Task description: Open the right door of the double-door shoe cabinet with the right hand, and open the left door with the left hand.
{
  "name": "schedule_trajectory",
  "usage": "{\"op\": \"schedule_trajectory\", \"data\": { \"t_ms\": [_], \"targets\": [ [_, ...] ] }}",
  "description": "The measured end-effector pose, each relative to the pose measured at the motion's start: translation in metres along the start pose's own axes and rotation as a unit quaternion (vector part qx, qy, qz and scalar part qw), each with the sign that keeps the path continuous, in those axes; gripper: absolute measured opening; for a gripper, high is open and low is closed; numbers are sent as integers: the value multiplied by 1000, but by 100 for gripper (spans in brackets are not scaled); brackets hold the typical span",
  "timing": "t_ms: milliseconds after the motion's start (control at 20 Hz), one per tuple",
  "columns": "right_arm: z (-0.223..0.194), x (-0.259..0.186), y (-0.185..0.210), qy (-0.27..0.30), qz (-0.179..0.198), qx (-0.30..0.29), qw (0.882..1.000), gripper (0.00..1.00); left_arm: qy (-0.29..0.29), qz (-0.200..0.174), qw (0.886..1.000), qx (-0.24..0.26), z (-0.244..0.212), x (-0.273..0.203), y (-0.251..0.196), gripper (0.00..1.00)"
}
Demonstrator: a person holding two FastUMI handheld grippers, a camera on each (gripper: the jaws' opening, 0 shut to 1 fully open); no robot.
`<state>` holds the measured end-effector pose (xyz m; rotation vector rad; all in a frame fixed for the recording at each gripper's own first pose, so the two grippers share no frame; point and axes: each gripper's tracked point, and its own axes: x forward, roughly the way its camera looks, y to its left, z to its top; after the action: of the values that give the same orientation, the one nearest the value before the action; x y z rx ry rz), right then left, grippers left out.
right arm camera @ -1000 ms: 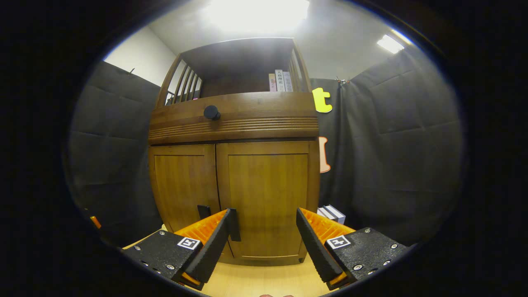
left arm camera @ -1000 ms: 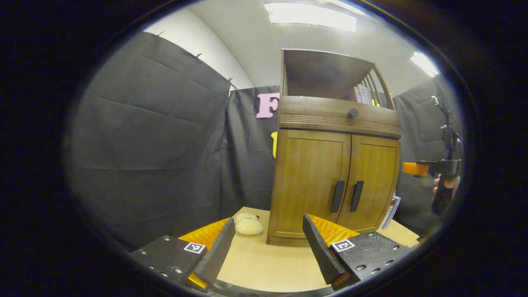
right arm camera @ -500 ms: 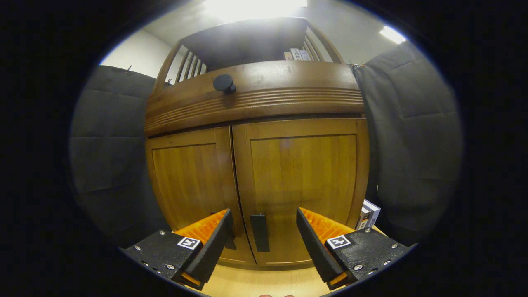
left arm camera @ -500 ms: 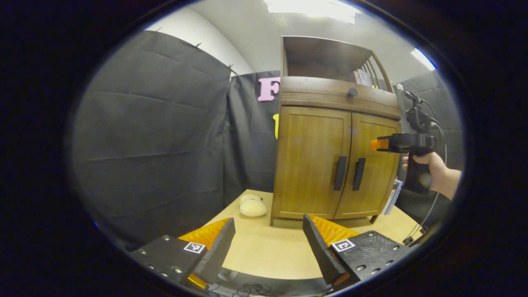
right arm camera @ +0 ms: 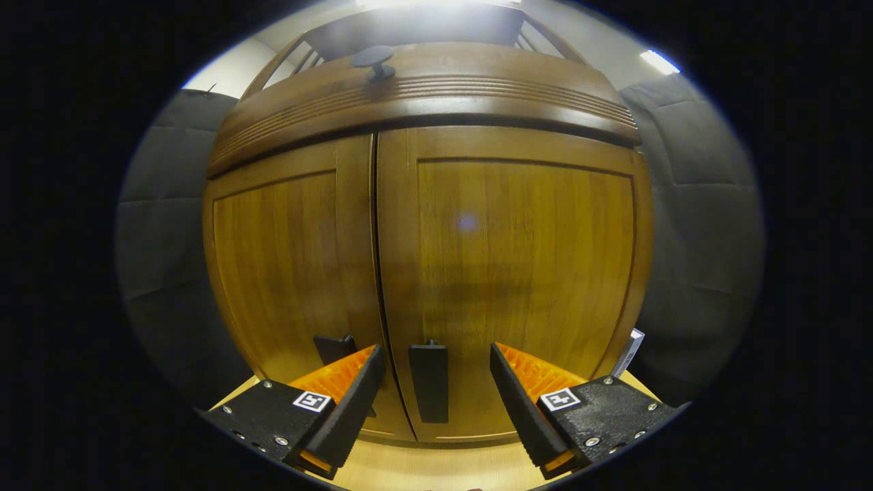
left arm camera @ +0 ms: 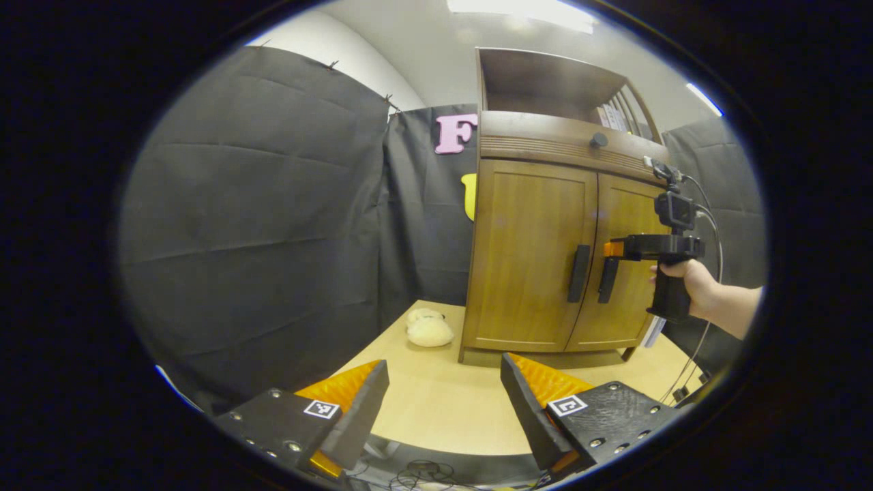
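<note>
Two doors of the shoe cabinet [left arm camera: 559,259] are seen shut, on the surface [left arm camera: 443,409].
The right claw [right arm camera: 433,389] is held wide open around the right door handle [right arm camera: 428,382], not touching. The left claw [left arm camera: 443,409] is held open, well back.

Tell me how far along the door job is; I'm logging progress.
Nothing is open yet: both doors are shut. In hand: the open right claw straddles the right handle, not yet gripping. Left: pull it, then take the left door with the open left claw, well back.
</note>
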<state>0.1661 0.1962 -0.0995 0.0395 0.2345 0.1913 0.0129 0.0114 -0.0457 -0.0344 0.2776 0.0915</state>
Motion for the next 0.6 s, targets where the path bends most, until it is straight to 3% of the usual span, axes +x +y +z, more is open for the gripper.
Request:
{"op": "schedule_trajectory", "data": {
  "t_ms": [150, 250, 300, 450, 600],
  "targets": [
    [-15, 7, 4, 2, -15, -9, 1000, 95, 1, -6, 1000, -22, -7, 3, 0, 94],
    [-15, 13, 6, 6, -11, -9, 1000, 89, 6, -11, 999, -30, -11, 4, 0, 94],
    [-15, 16, 1, 10, -6, -11, 1000, 82, 11, -10, 1000, -26, -14, 5, 1, 94],
    [-24, 24, 4, 17, 3, -16, 1000, 71, 25, -6, 1000, -13, -15, 3, 0, 95],
    [-34, 28, 7, 37, 3, 12, 999, 48, 28, -6, 1000, -12, -12, 2, -1, 95]
  ]
}}
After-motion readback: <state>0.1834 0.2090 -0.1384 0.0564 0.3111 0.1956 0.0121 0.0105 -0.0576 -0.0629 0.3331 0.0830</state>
